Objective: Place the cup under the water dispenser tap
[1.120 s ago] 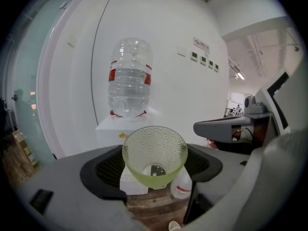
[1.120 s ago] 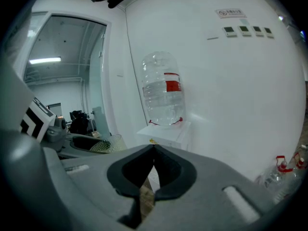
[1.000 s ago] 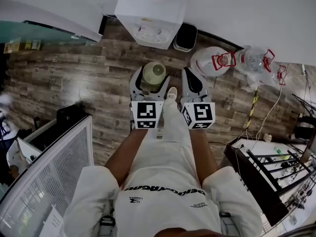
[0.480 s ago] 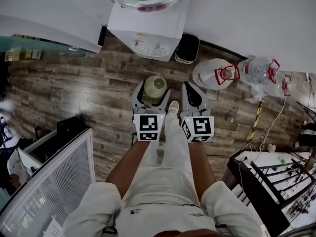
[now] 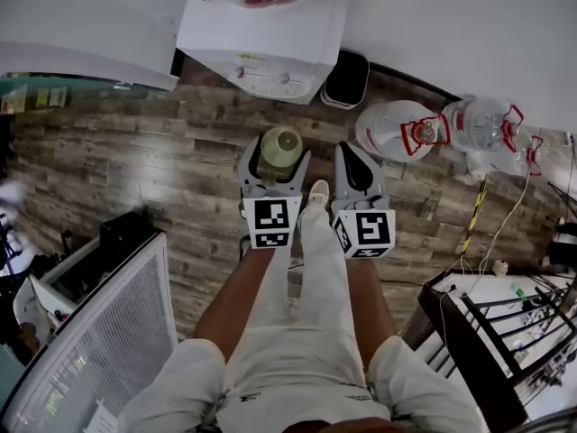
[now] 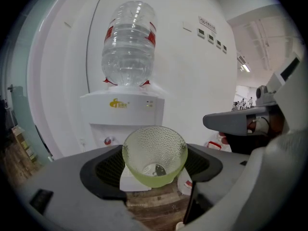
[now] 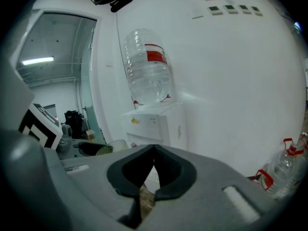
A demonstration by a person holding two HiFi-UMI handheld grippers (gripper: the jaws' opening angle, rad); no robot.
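A pale green dimpled glass cup [image 6: 155,156] sits upright between the jaws of my left gripper [image 6: 154,165], which is shut on it; in the head view the cup [image 5: 279,150] shows above the left gripper [image 5: 273,171]. The white water dispenser [image 5: 264,39] stands ahead against the wall, a clear bottle [image 6: 129,44] on top and its taps [image 6: 109,140] in a recess above a drip tray. My right gripper [image 5: 356,170] is beside the left one, shut and empty, its pads meeting [image 7: 153,168]. The dispenser [image 7: 153,124] is also ahead of it.
A black bin [image 5: 346,79] stands right of the dispenser. Large water bottles [image 5: 406,129] [image 5: 491,124] lie on the wooden floor at the right. A white mesh cabinet [image 5: 86,332] is at the lower left and a dark rack [image 5: 482,332] at the lower right. The person's legs and shoe [image 5: 315,194] are below.
The view has drawn closer to the dispenser, which now looms larger at the top. Both grippers keep their hold and spacing; the cup stays in the left one.
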